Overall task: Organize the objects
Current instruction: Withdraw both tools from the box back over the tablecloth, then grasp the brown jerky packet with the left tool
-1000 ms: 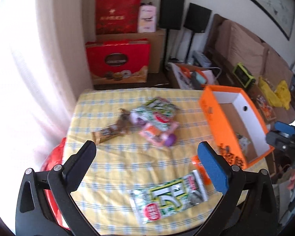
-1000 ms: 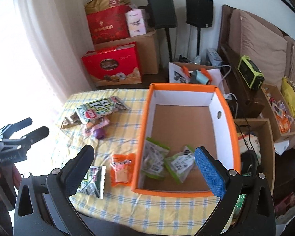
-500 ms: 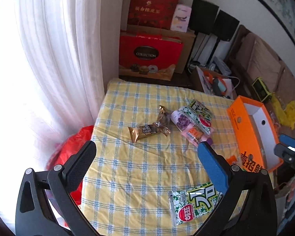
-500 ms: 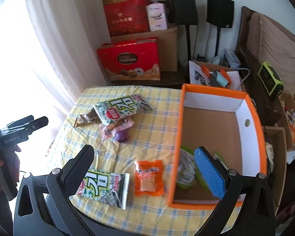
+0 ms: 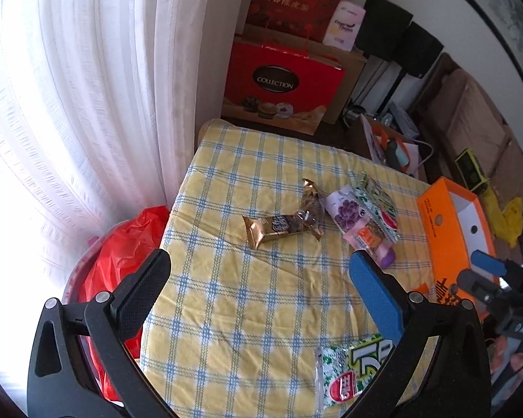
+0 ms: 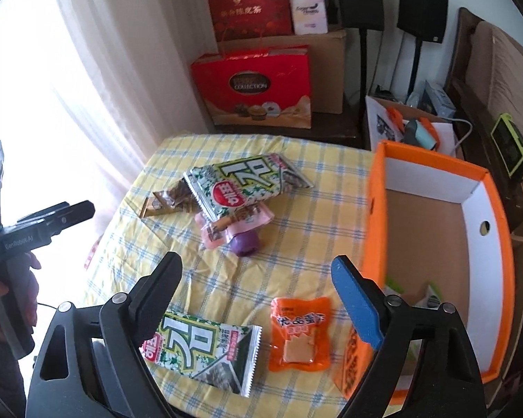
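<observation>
Snack packets lie on a yellow checked tablecloth [image 6: 289, 244]. A green-white packet [image 6: 205, 351] and an orange packet [image 6: 301, 334] lie near the front edge, under my right gripper [image 6: 258, 278], which is open and empty. A far pile holds another green-white packet [image 6: 240, 183], pink packets [image 6: 233, 224] and a gold-brown bar [image 5: 279, 226]. The orange box [image 6: 436, 244] stands at the right with packets inside. My left gripper [image 5: 258, 278] is open and empty above the table's left half, short of the gold-brown bar.
A white curtain [image 5: 87, 104] hangs left of the table. A red bag [image 5: 122, 254] sits on the floor beside it. Red gift bags [image 6: 258, 83], a cardboard box and speakers stand behind. A sofa [image 5: 470, 122] is at the right.
Both grippers have swung left. The left view now looks at the table's left side and curtain; the right view has moved from over the box to the packets at the front.
</observation>
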Demonstrator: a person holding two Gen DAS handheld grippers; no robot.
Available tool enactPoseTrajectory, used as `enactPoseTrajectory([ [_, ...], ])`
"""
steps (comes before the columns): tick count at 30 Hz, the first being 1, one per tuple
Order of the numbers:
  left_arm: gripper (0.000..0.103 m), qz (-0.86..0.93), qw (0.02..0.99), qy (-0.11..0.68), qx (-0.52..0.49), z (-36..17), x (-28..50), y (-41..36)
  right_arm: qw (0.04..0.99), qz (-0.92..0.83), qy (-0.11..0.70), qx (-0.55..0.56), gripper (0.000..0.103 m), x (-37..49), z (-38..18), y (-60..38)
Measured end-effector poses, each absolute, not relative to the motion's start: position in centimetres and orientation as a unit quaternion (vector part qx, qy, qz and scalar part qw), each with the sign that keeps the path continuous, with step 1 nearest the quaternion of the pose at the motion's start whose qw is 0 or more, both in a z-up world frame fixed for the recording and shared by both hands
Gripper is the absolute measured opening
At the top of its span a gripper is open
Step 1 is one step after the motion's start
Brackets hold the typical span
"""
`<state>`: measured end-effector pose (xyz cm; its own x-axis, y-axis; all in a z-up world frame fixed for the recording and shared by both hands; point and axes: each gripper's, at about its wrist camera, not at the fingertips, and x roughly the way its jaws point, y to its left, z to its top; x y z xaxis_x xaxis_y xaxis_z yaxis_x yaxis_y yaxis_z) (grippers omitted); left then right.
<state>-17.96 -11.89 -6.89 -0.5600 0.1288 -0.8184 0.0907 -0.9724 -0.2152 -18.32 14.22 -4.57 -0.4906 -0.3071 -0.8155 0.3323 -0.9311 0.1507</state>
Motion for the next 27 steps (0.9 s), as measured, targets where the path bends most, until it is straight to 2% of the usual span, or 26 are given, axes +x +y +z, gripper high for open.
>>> enactPoseTrajectory([
  [3, 0.100, 0.874, 0.009, -0.107, -0.474, -7.4, -19.0, -11.6, 0.187, -0.860, 0.011, 0.475, 0.087, -18.7, -5.1, 13.8],
  [7, 0.095, 0.870, 0.014, -0.096, -0.483, -8.2, -20.4, -11.0, 0.187, -0.857, 0.014, 0.480, 0.075, -19.2, -5.6, 13.1],
  [12, 0.093, 0.865, 0.041, -0.093, -0.492, -9.3, -22.6, -9.8, 0.188, -0.856, 0.018, 0.481, 0.074, -19.2, -6.0, 12.6],
  [14, 0.086, 0.861, 0.051, -0.092, -0.498, -9.8, -23.4, -9.4, 0.188, -0.855, 0.018, 0.482, 0.074, -19.4, -6.1, 12.6],
  [17, 0.082, 0.856, 0.064, -0.081, -0.507, -10.4, -24.5, -8.6, 0.191, -0.854, 0.020, 0.483, 0.074, -19.5, -6.3, 12.4],
  [23, 0.081, 0.852, 0.091, -0.064, -0.511, -11.1, -26.0, -7.2, 0.197, -0.853, 0.014, 0.482, 0.074, -19.4, -6.4, 12.5],
  [27, 0.068, 0.846, 0.102, -0.054, -0.521, -11.8, -27.0, -6.5, 0.199, -0.852, 0.011, 0.484, 0.074, -19.5, -6.5, 12.5],
])
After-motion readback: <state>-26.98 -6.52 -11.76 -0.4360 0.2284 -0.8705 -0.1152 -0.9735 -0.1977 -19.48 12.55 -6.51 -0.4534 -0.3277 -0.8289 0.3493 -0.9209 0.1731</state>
